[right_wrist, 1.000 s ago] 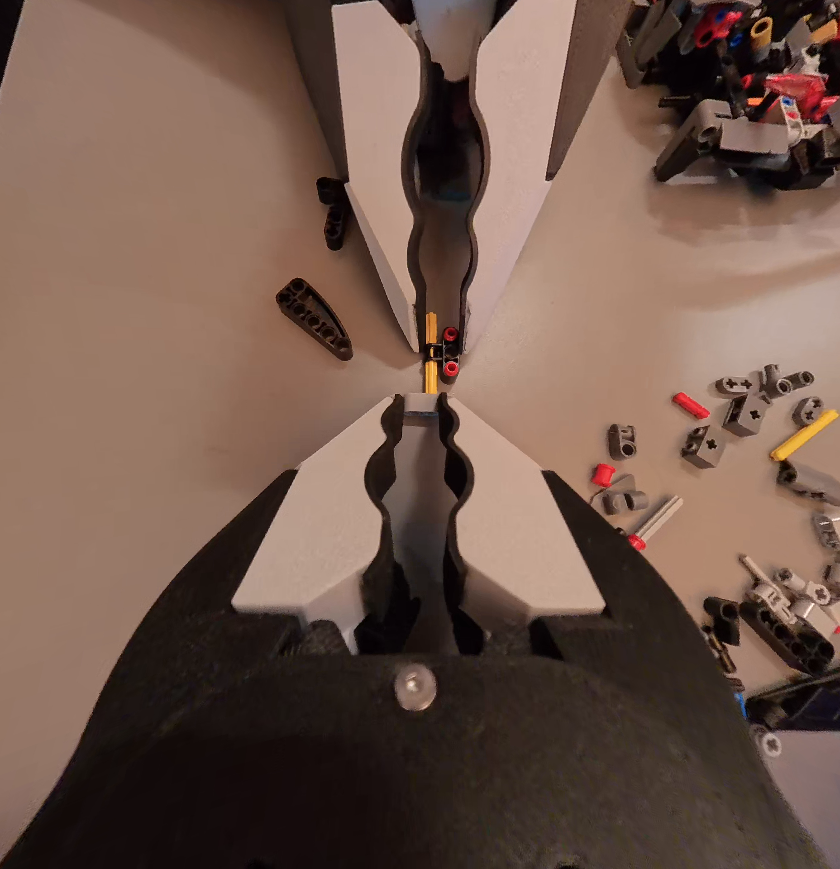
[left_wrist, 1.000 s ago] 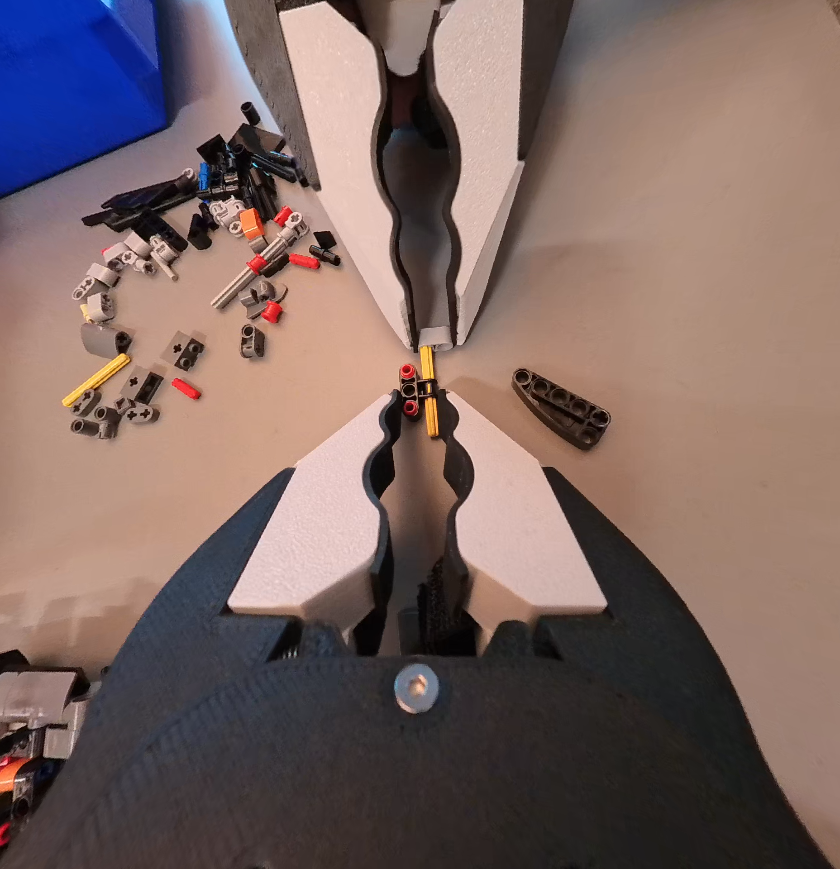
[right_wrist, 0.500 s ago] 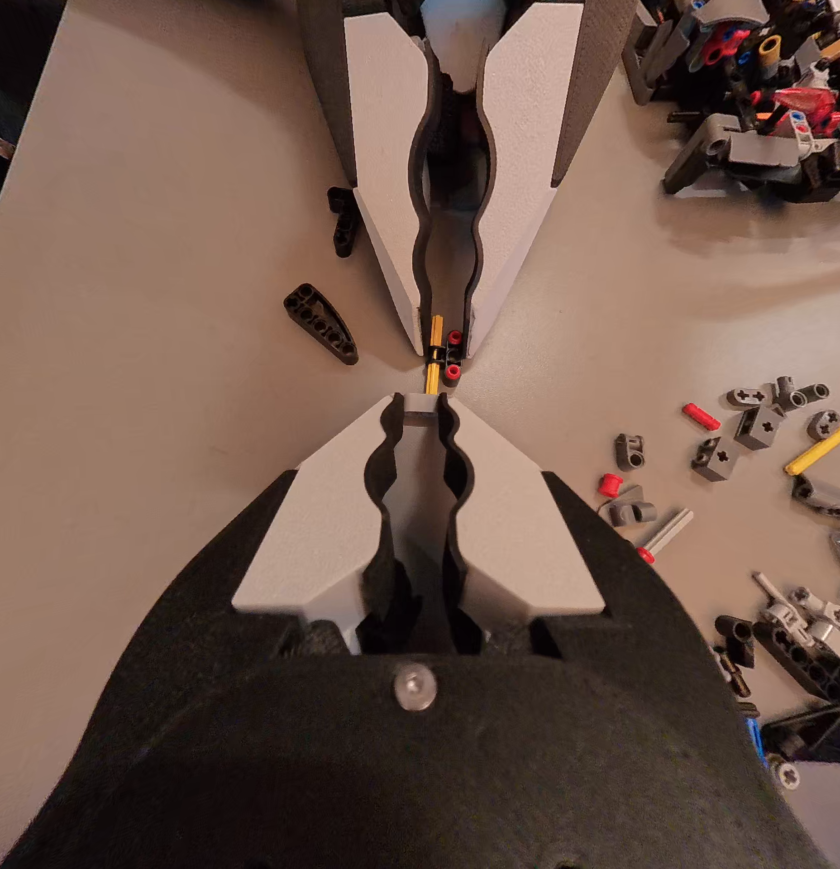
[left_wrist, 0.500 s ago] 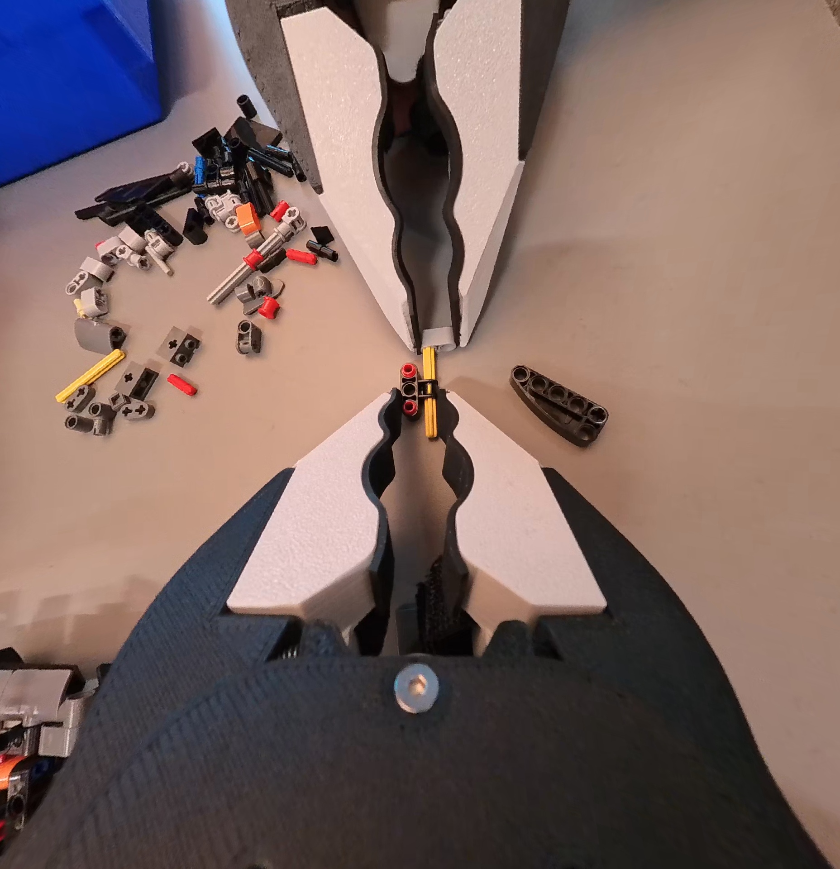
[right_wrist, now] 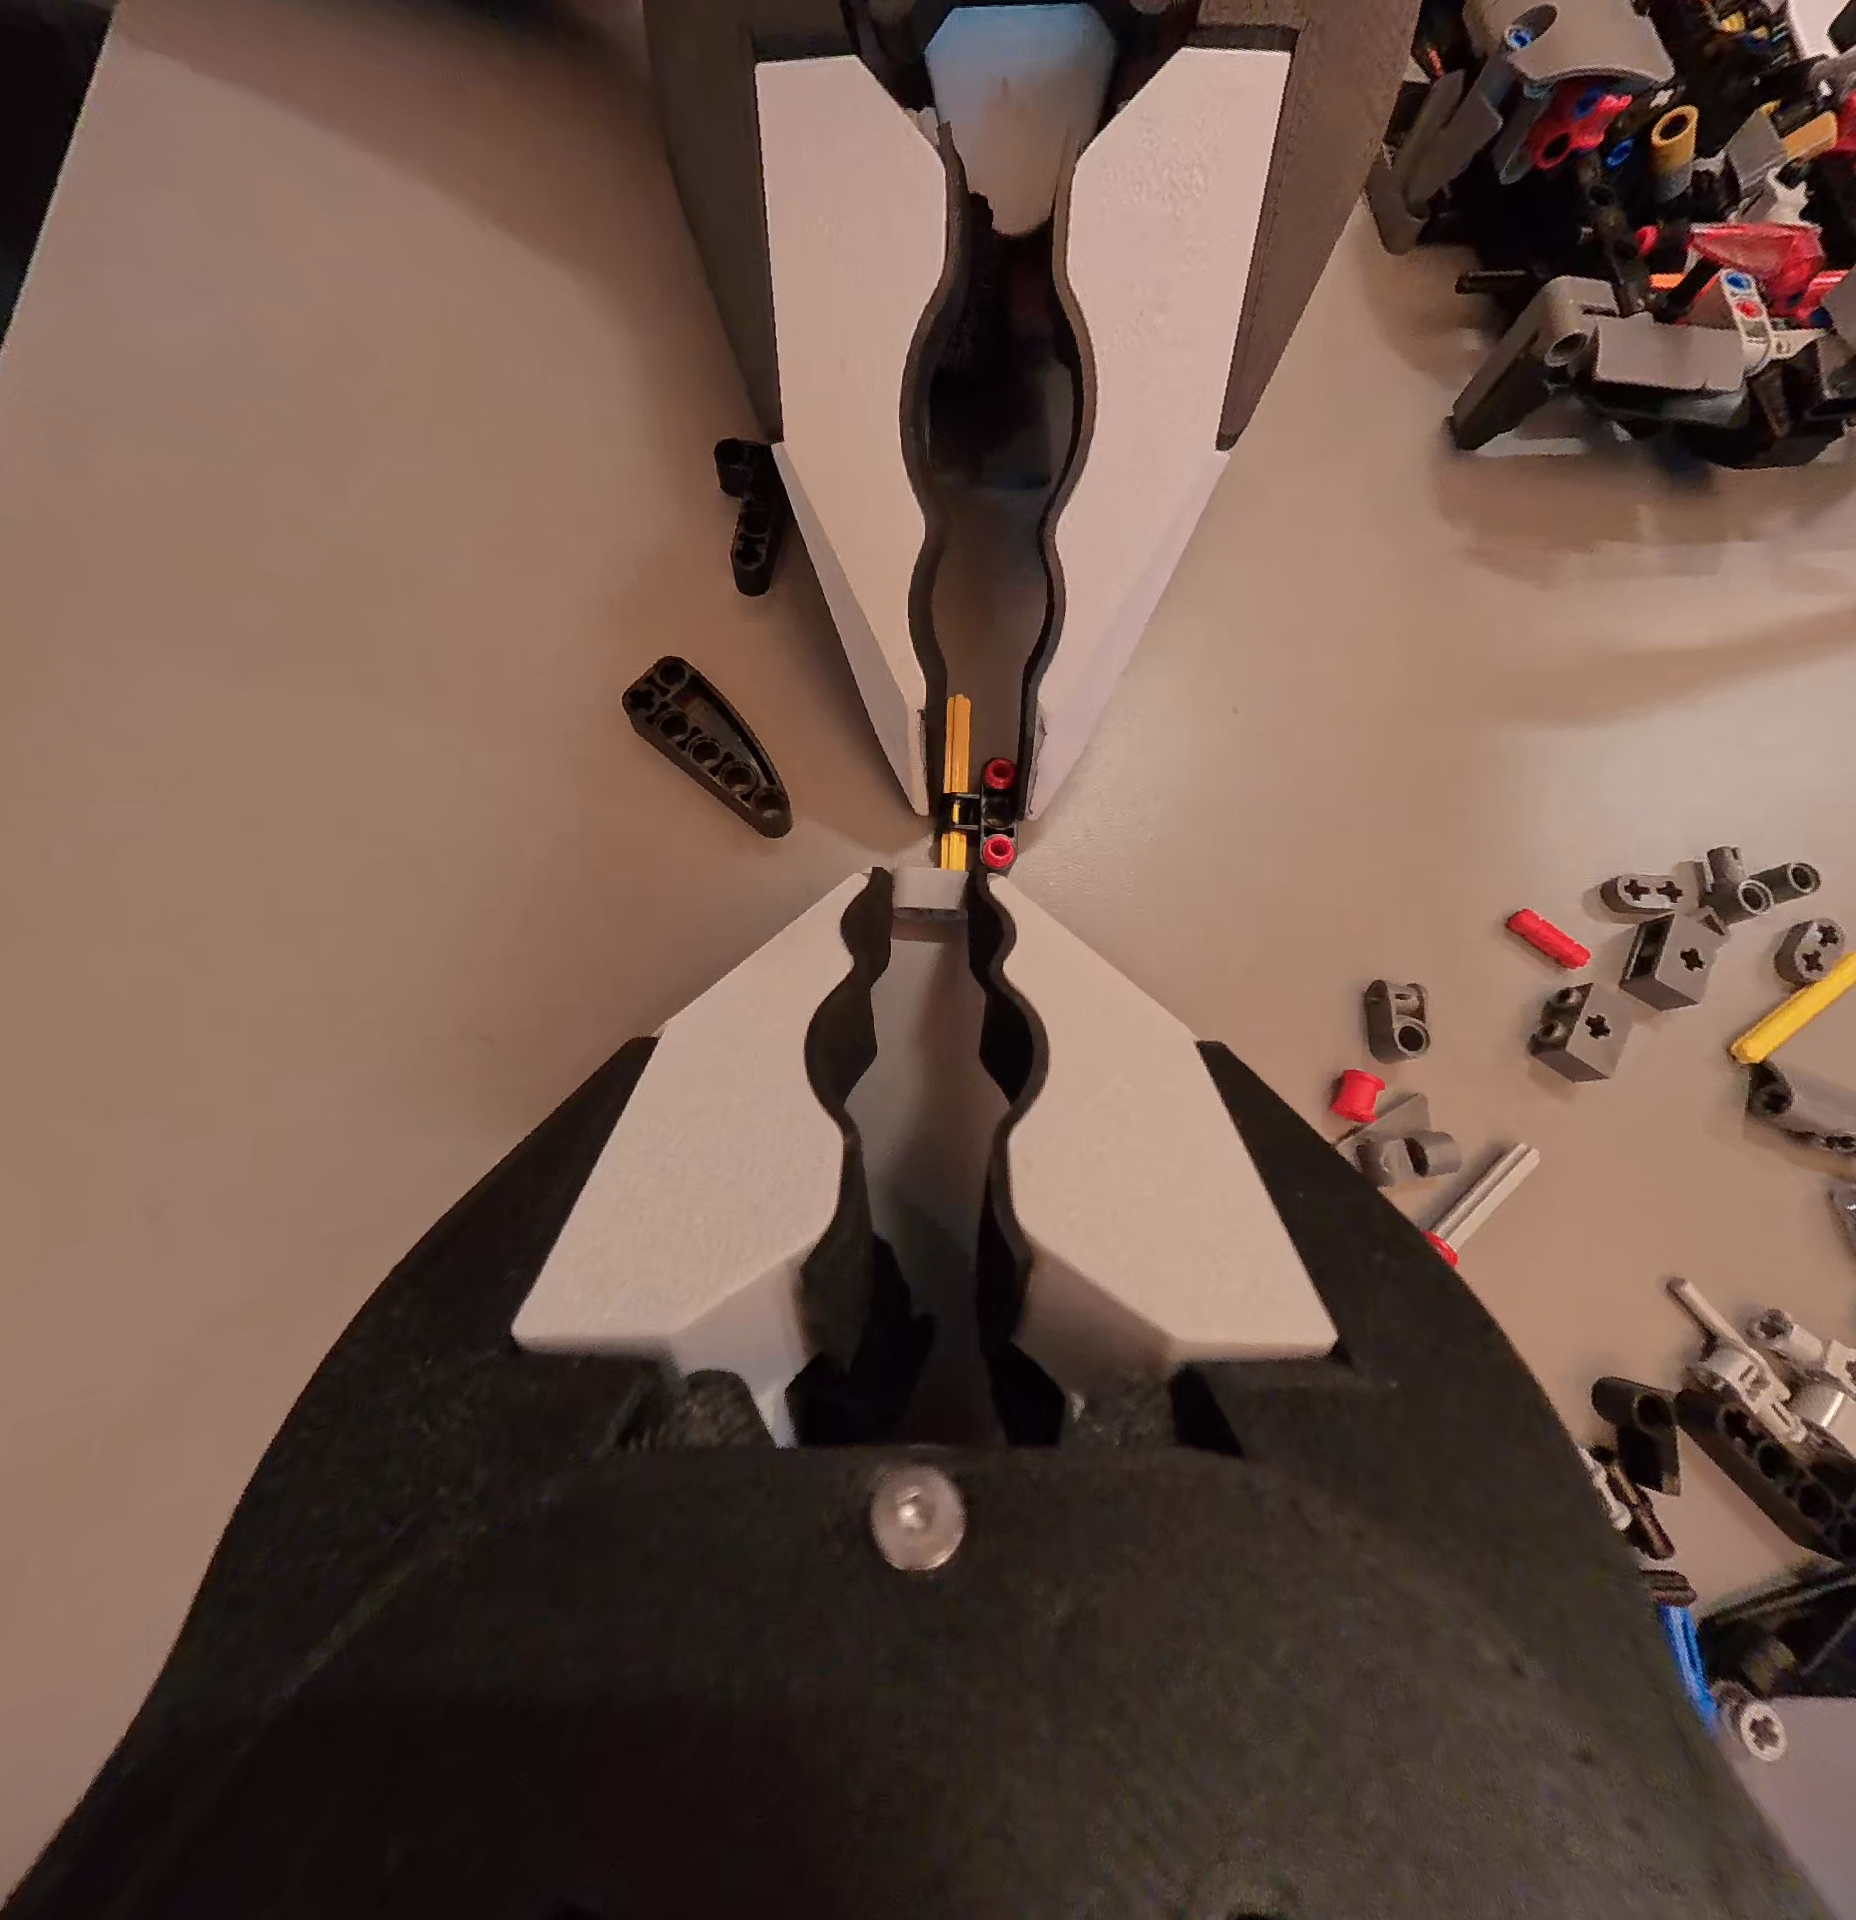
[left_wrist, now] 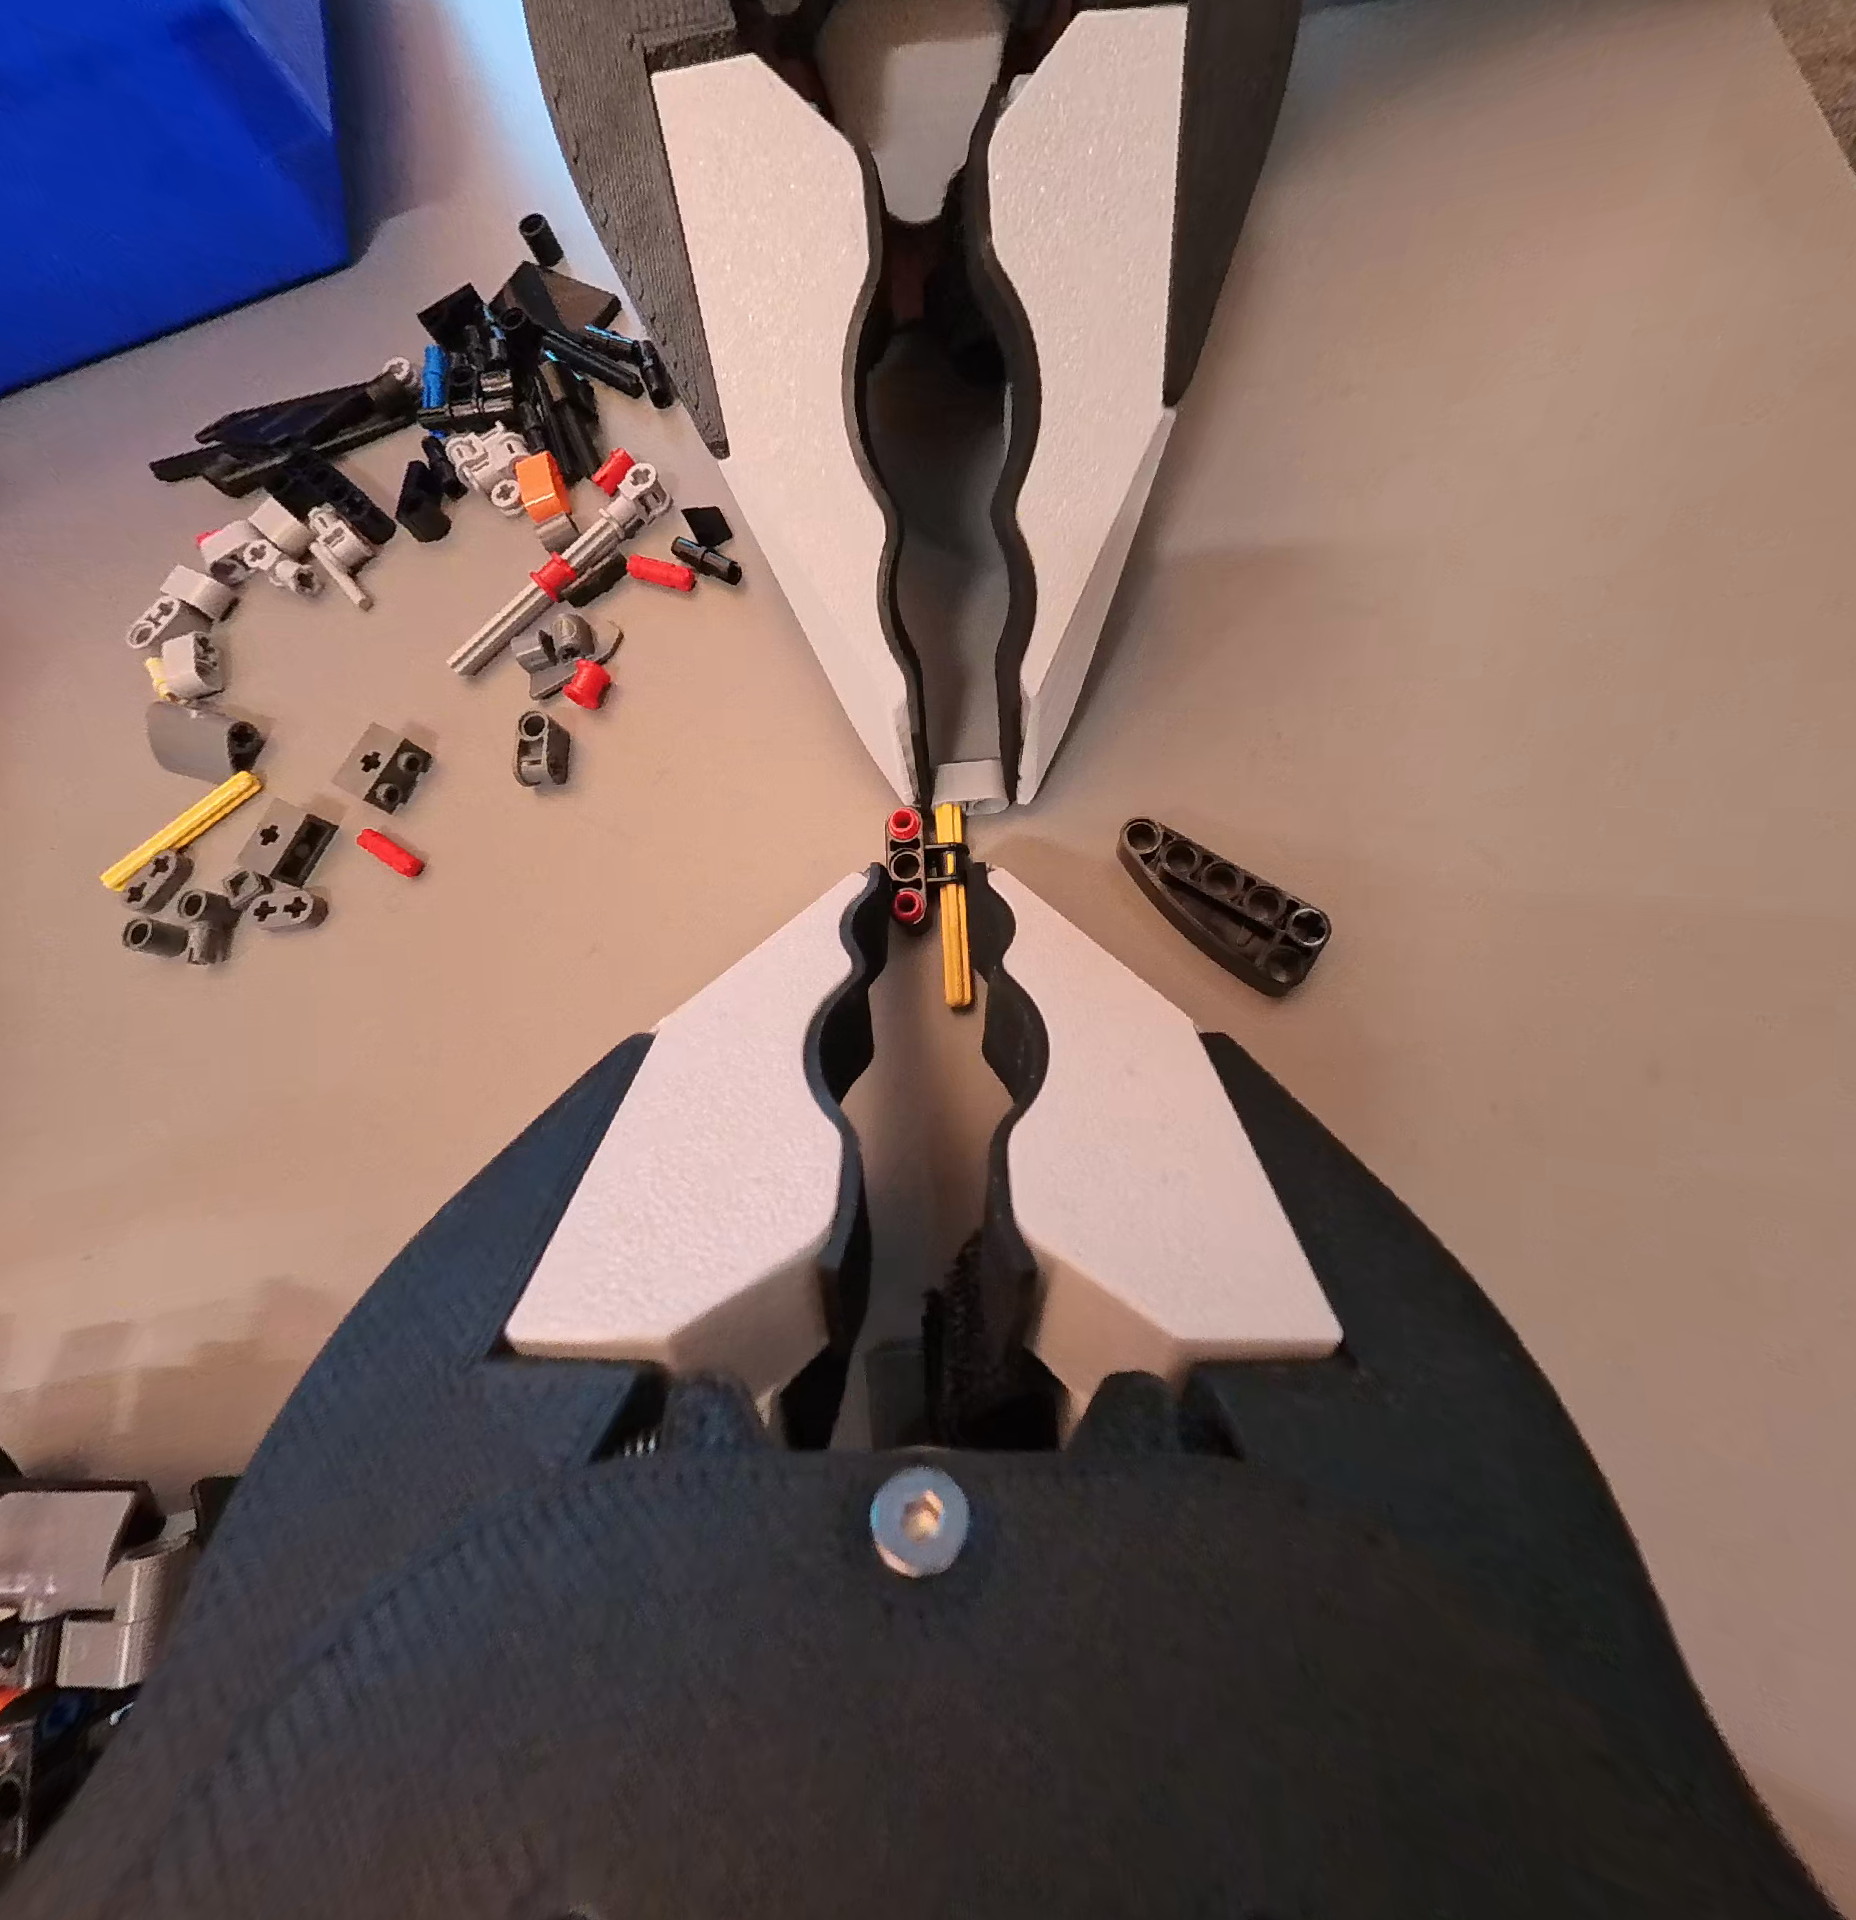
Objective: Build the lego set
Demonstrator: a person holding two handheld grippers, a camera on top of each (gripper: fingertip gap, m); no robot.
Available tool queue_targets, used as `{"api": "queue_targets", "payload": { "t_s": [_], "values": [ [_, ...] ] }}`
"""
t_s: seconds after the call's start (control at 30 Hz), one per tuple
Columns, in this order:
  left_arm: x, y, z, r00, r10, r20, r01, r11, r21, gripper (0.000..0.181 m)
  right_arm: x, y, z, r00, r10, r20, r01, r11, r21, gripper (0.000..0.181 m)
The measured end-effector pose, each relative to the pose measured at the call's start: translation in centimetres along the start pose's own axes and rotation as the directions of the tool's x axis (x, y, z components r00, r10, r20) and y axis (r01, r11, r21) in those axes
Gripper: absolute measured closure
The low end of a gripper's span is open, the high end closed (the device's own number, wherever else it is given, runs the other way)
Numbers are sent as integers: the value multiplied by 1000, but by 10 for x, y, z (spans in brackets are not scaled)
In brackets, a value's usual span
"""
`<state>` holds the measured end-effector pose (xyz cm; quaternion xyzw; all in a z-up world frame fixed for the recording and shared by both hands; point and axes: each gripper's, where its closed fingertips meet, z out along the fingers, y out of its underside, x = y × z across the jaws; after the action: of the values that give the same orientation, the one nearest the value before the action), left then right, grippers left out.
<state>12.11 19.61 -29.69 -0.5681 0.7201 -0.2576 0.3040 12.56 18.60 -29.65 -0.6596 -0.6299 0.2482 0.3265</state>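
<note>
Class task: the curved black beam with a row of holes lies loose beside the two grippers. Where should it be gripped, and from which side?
Grip the curved black beam across its two long edges near the middle, coming straight down from above. It lies flat on the table, holes upward, clear of other parts, so the narrow width fits between the jaws.

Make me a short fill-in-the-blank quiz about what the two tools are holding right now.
1. The left tool grips a small black piece with two ____ pegs.
2. The thin rod running through that black piece is ____.
3. The right tool pinches a small ____ block at its tips.
4. The curved black beam with holes lies loose on the ____.

Missing words: red; yellow; grey; table
</note>
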Motion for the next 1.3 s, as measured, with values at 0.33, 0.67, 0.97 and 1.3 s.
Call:
{"api": "queue_targets", "payload": {
  "t_s": [0.33,0.67,0.97,1.3],
  "values": [
    [-2,4,-26,1000,-16,-6,16,1000,0,171,0,0,0,1000,-1,18,1,1000,3,168],
    [9,13,-16,998,-4,-63,1,998,-55,181,0,0,0,1000,-3,12,3,1000,4,168],
    [12,12,-12,998,2,-65,-7,997,-79,179,-1,0,0,1000,-4,15,4,1000,2,168],
    [10,12,-11,999,26,-45,-30,995,-94,179,-4,0,0,1000,-12,24,12,1000,-12,168]
  ]
}}
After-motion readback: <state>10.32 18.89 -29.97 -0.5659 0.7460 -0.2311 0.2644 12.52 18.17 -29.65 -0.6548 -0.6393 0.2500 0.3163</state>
